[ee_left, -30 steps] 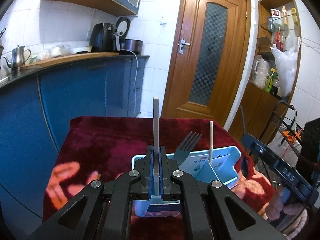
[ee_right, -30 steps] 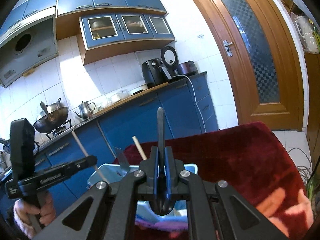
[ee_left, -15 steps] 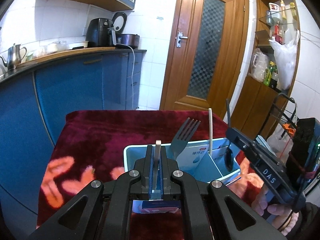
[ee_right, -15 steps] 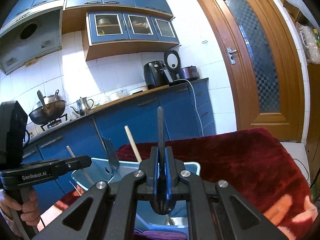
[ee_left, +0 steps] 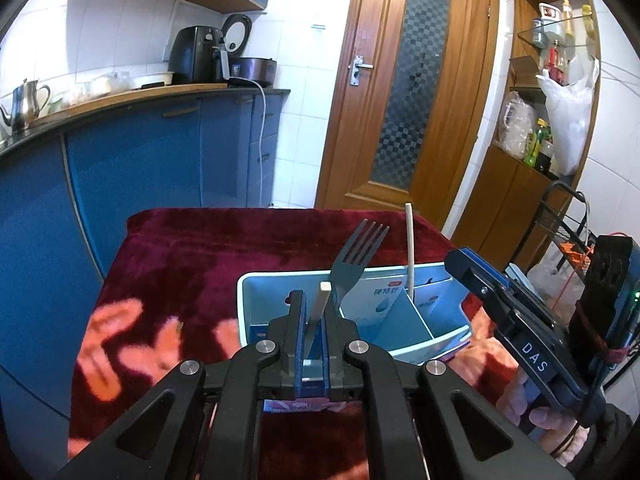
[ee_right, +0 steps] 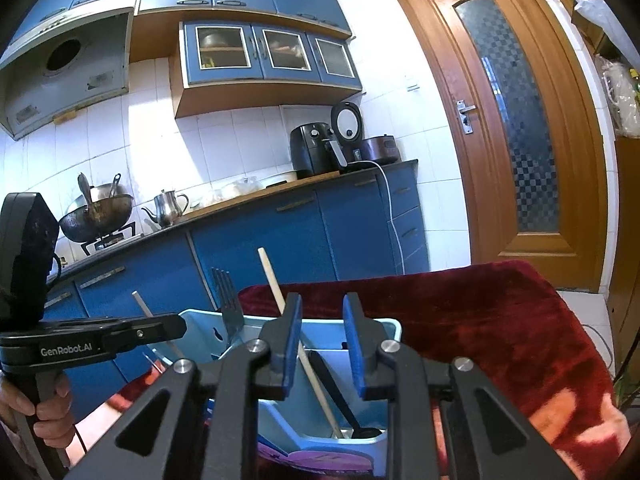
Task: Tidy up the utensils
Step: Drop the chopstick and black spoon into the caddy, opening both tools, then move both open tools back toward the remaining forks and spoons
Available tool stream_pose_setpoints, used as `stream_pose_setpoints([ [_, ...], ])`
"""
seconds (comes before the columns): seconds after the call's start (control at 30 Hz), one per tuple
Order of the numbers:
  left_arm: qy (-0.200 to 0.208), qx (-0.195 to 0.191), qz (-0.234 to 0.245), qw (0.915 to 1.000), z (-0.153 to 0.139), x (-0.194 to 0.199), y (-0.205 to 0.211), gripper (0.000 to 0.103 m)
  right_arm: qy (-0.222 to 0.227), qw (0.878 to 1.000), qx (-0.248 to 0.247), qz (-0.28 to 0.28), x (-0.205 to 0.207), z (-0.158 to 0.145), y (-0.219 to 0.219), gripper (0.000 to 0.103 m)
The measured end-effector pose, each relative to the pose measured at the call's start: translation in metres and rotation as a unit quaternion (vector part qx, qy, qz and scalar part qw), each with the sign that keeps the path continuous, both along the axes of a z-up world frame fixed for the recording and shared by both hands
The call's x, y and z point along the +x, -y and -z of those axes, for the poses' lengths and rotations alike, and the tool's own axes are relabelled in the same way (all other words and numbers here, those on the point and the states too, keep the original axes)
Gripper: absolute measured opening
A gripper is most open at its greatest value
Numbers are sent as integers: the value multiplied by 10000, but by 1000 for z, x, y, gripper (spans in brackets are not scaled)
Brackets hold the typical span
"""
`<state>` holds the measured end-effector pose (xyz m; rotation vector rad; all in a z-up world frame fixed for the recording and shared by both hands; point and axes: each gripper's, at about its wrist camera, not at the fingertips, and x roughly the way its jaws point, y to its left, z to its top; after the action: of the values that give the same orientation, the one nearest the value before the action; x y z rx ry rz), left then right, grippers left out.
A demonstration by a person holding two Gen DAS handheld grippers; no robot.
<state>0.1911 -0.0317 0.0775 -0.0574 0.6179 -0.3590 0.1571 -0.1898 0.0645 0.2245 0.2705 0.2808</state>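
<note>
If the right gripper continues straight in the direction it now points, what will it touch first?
Probably the light blue utensil holder: the right gripper, fingers open with nothing pressed between them, aims at its rim. The dark spoon and one wooden chopstick stand in that compartment just below the line. Depth is unclear.

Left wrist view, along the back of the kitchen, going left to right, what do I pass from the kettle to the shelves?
Metal kettle → black air fryer → dark cooker pot → wooden door → white plastic bag hanging by the shelves.
</note>
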Motion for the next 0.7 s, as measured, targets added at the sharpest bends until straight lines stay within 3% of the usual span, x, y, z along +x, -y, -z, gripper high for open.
stream_pose_setpoints([
  [0.43, 57, -28, 42, 10000, -16, -23, -10, 7, -107, 9995, -288, -81, -30, -26, -7, 24],
  [0.57, 119, 18, 16, 9999, -21, -31, -13, 22, -45, 9992, -359, -190, -45, -33, -11, 24],
  [0.7, 101, -7, 0, 9999, -24, -38, -16, 23, -84, 9992, -333, -205, -58, -38, -13, 24],
])
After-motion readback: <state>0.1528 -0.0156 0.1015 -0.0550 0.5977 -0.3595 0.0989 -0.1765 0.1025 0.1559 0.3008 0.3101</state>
